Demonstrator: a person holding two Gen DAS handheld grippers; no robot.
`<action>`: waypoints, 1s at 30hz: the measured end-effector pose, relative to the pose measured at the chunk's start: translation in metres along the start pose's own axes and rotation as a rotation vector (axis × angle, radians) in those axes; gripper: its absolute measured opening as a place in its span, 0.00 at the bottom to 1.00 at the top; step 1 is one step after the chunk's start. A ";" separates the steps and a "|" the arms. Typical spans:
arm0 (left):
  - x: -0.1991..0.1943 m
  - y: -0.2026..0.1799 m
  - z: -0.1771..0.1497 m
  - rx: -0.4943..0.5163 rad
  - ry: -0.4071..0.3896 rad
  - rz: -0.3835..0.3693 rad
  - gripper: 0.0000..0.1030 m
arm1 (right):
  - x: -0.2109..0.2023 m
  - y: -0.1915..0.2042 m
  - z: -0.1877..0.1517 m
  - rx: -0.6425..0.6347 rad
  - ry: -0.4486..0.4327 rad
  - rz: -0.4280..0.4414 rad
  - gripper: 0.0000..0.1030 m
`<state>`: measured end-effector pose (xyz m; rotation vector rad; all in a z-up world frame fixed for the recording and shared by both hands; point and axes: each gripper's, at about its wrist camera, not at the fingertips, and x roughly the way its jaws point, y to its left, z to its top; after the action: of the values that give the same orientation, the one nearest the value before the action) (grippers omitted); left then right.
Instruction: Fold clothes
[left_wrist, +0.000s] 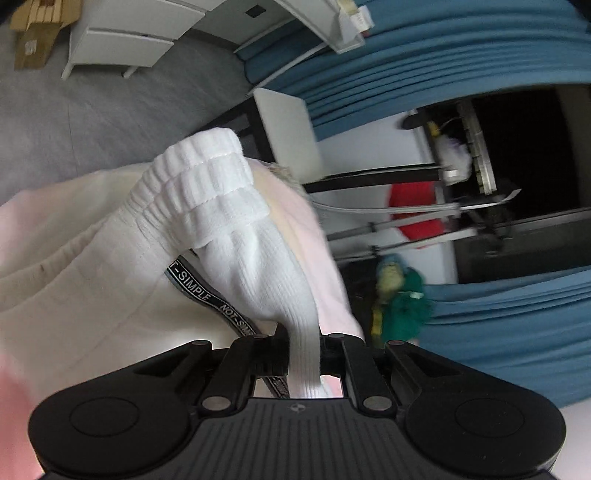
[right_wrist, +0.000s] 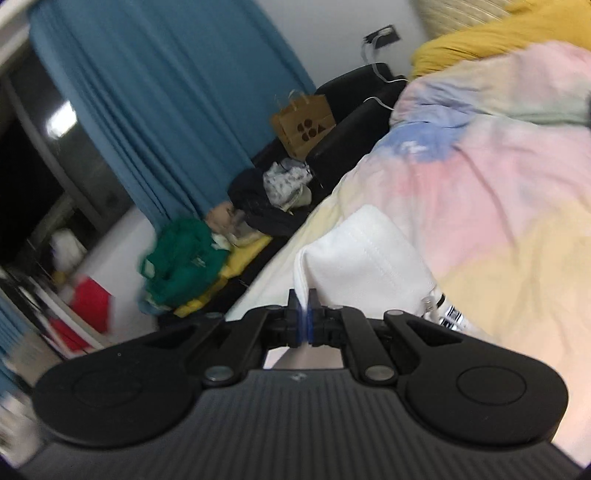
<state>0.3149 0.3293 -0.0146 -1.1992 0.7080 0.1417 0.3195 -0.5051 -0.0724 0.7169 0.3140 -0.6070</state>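
1. Left wrist view: my left claw (left_wrist: 303, 354) clamps the white ribbed-knit garment (left_wrist: 221, 206), its elastic waistband and black lettered drawstring (left_wrist: 195, 288) showing.
2. Right wrist view: my right claw (right_wrist: 303, 321) pinches the garment's smooth stitched corner above the pastel patchwork bedspread (right_wrist: 498, 192).

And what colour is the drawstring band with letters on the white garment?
Black band with white letters, clearest in the left wrist view.

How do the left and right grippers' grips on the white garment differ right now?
The left gripper pinches a bunched ribbed section of the white garment, with the elastic waistband hanging beyond it; the right gripper pinches a flat, smooth stitched edge. A printed black drawstring runs right beside the left gripper; at the right it lies off to one side. Both are shut on the cloth, above the pastel bedding.
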 end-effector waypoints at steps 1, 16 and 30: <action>0.024 0.000 0.004 0.004 0.003 0.030 0.09 | 0.023 0.012 -0.005 -0.037 0.005 -0.025 0.05; 0.078 0.001 0.010 0.176 0.021 0.033 0.70 | 0.075 -0.034 -0.059 0.059 0.124 0.100 0.43; -0.040 0.112 -0.108 -0.061 0.157 -0.047 0.80 | -0.059 -0.161 -0.111 0.458 0.282 0.132 0.56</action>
<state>0.1857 0.2867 -0.1009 -1.2939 0.8165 0.0304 0.1667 -0.4997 -0.2081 1.2599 0.3885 -0.4539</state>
